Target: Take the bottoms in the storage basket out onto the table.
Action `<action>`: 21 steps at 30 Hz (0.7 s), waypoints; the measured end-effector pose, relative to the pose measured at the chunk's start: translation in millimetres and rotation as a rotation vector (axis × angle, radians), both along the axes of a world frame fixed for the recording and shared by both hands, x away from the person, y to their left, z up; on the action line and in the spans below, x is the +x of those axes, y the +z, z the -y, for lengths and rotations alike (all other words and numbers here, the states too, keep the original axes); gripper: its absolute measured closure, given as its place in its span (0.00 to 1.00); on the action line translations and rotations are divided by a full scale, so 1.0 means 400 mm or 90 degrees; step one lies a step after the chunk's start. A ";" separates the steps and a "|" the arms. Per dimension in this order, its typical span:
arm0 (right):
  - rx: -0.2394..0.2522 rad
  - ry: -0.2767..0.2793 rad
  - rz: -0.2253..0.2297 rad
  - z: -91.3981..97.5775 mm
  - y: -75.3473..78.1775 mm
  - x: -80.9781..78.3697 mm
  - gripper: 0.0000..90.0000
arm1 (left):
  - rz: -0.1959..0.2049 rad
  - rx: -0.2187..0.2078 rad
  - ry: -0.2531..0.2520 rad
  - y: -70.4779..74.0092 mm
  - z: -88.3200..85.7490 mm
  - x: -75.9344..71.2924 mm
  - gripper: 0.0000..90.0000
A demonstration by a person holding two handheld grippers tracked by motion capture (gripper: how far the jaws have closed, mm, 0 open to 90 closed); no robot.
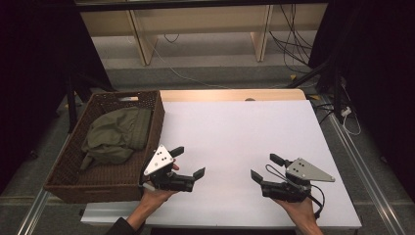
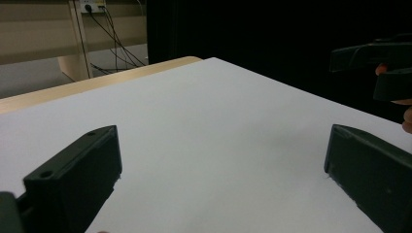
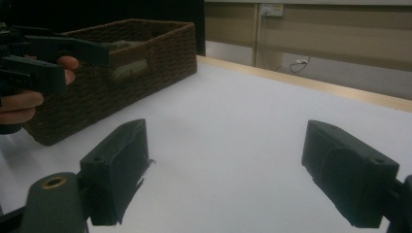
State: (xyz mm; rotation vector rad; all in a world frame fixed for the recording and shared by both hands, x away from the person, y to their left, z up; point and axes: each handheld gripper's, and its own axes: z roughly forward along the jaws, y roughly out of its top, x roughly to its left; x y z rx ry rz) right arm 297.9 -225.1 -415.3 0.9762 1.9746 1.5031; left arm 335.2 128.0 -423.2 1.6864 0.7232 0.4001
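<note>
My left gripper point(image 1: 189, 161) rests low over the white table top point(image 1: 235, 132), just right of the wicker basket point(image 1: 105, 176), and stands open with nothing between its fingers. My right gripper point(image 1: 264, 167) is near the front right of the table, also open and empty. The two point toward each other across a bare stretch of table. In the left gripper view my own jaws point(image 2: 221, 160) spread wide over the white surface, and the right gripper point(image 2: 374, 58) shows at the upper right. In the right gripper view my jaws point(image 3: 228, 160) are wide apart, with the left gripper point(image 3: 39, 58) at the left.
The brown wicker basket point(image 3: 136, 63) at the table's left holds a crumpled olive-green cloth point(image 1: 117, 132). A wooden strip point(image 1: 230, 94) runs along the table's far edge. Beyond it are cables on the floor point(image 1: 293, 44) and wooden furniture legs point(image 1: 139, 39).
</note>
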 end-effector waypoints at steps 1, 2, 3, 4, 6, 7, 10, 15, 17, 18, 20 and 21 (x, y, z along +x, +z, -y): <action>0.000 0.000 0.001 0.000 0.000 0.000 0.20 | 0.000 0.002 0.000 0.000 0.000 0.000 0.00; 0.000 0.000 0.001 -0.001 0.001 0.000 0.20 | -0.001 0.002 0.000 0.000 0.000 0.000 0.00; 0.000 0.001 0.000 0.000 0.001 0.000 0.20 | -0.001 0.001 0.001 0.000 0.000 0.000 0.00; 0.001 0.001 0.000 -0.001 0.001 0.000 0.20 | -0.001 0.000 0.000 0.000 0.000 0.000 0.00; 0.000 0.000 0.000 -0.002 0.001 -0.001 0.20 | -0.003 0.001 0.000 0.000 0.001 0.001 0.00; -0.001 -0.001 0.000 -0.002 0.002 -0.001 0.20 | -0.004 0.002 0.000 -0.001 0.002 0.002 0.00; 0.001 0.000 0.003 -0.001 0.002 -0.001 0.21 | -0.004 0.003 0.001 0.000 0.004 0.003 0.00; 0.002 -0.003 0.003 0.001 0.003 0.000 0.21 | -0.006 0.002 0.005 0.004 0.005 0.005 0.00; 0.003 -0.003 0.004 0.001 0.004 0.000 0.21 | -0.004 0.003 0.008 0.008 0.004 0.006 0.00; 0.003 -0.002 0.004 0.000 0.005 -0.001 0.21 | -0.002 0.004 0.010 0.010 0.004 0.006 0.00; 0.007 -0.001 0.005 0.000 0.005 -0.002 0.21 | 0.002 0.010 0.010 0.015 0.004 0.008 0.00; 0.007 -0.001 0.005 -0.001 0.005 -0.002 0.21 | 0.004 0.013 0.011 0.019 0.004 0.010 0.00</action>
